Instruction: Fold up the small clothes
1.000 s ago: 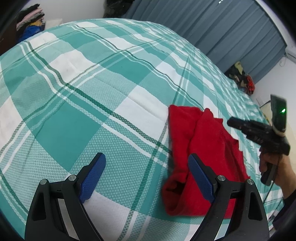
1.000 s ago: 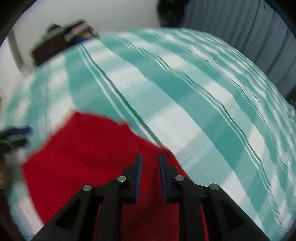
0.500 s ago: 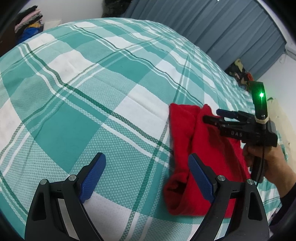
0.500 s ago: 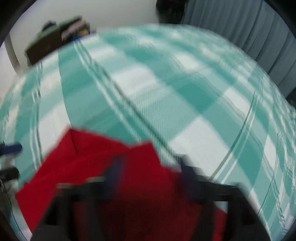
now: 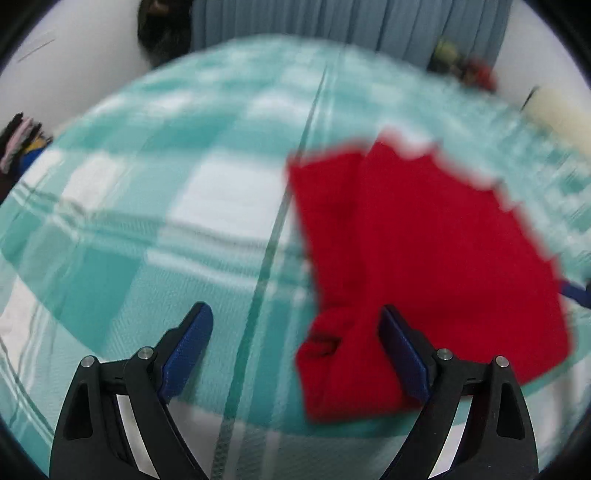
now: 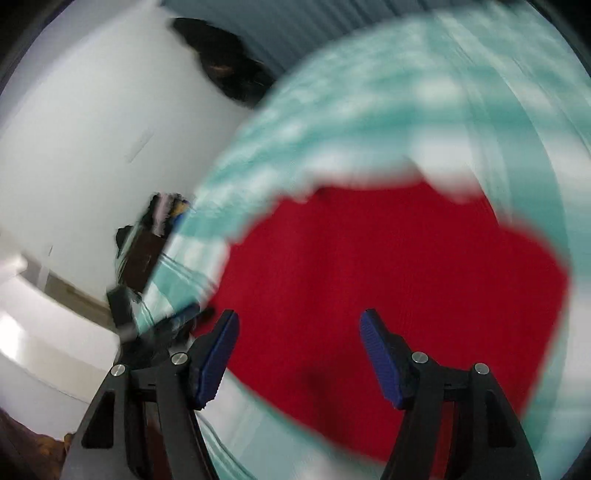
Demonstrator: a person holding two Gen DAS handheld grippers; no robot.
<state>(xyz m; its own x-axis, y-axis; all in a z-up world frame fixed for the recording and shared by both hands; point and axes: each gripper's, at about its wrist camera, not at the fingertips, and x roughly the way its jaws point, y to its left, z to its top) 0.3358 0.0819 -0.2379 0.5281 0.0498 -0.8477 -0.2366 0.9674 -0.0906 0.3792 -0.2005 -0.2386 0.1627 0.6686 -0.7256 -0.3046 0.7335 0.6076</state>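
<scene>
A red garment (image 5: 417,236) lies partly folded on the green and white checked bedspread (image 5: 155,229). My left gripper (image 5: 295,343) is open and empty, its right finger over the garment's near left edge. My right gripper (image 6: 299,350) is open and empty, hovering over the same red garment (image 6: 388,273), which fills the middle of the right wrist view. Both views are blurred by motion. A blue fingertip of the right gripper (image 5: 574,293) shows at the right edge of the left wrist view.
Grey-blue curtains (image 5: 369,22) hang behind the bed. Piles of clothes sit at the far left (image 5: 18,144) and far right (image 5: 465,66). A white wall (image 6: 92,129) and dark items (image 6: 147,251) lie beyond the bed's left edge.
The right gripper opened and swung over the garment. The left gripper turned to the right, so the garment now lies more in front of it.
</scene>
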